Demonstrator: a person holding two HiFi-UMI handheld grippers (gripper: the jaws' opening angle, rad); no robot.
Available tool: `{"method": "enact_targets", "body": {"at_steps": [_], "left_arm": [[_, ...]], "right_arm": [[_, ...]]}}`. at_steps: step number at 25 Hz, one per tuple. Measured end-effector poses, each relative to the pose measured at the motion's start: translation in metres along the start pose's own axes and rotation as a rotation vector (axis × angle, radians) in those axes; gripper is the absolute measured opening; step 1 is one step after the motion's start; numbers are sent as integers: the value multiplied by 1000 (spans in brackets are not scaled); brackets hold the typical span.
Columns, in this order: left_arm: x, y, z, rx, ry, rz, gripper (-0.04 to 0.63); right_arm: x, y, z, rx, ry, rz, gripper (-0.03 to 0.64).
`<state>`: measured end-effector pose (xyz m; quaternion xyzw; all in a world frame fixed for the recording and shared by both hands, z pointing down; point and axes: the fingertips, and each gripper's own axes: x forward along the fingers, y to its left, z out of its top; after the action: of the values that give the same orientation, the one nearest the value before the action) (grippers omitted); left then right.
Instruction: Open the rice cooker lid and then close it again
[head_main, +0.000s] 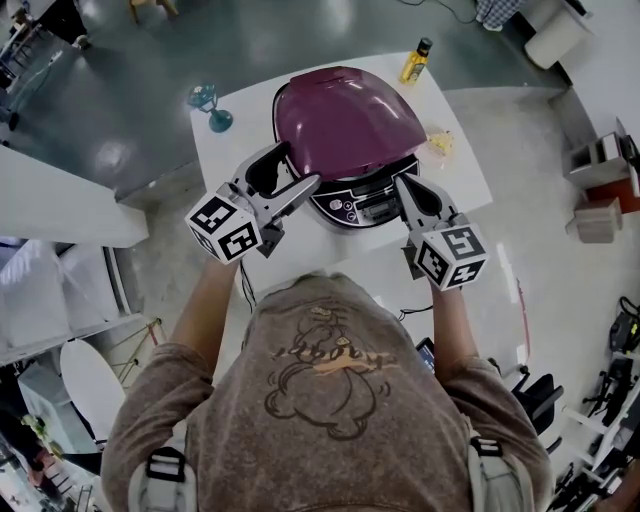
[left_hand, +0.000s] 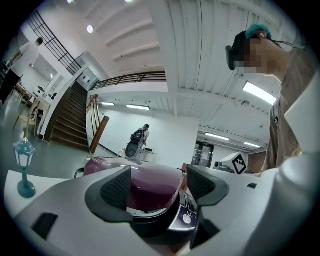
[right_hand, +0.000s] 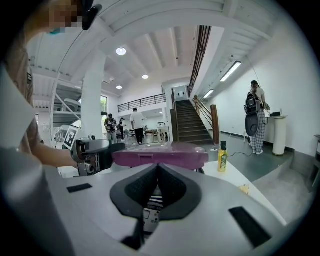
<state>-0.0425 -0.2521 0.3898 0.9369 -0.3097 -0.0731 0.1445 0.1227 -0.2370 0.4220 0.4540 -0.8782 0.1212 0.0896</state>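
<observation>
On white surface (head_main: 236, 148): glossy purple domed rice cooker lid (head_main: 348, 125) down | left claw (head_main: 301, 168) spread | right claw (head_main: 402, 182) pressed together | push front latch (head_main: 374, 208) squarely

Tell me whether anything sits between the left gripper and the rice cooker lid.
Nothing visible does. The left gripper is open at the cooker's front left, and the purple lid shows directly between its jaws. The blue ornament and yellow bottle stand at the table's far corners, off that path.
</observation>
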Motion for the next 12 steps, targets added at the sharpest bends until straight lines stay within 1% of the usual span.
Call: {"method": "enact_targets", "body": {"at_steps": [6,9,12], "left_arm": [[-1,-1,-3,-4,0,8,348],[-1,-2,-3,-10,-2,10,348],[-1,-3,-2,-12,-1,10,348]], "right_arm": [[7,4,19,-65,-7,31,5],[8,2,31,-79,-24,34,3],[13,-4,37,-103,-18,32,5]]}}
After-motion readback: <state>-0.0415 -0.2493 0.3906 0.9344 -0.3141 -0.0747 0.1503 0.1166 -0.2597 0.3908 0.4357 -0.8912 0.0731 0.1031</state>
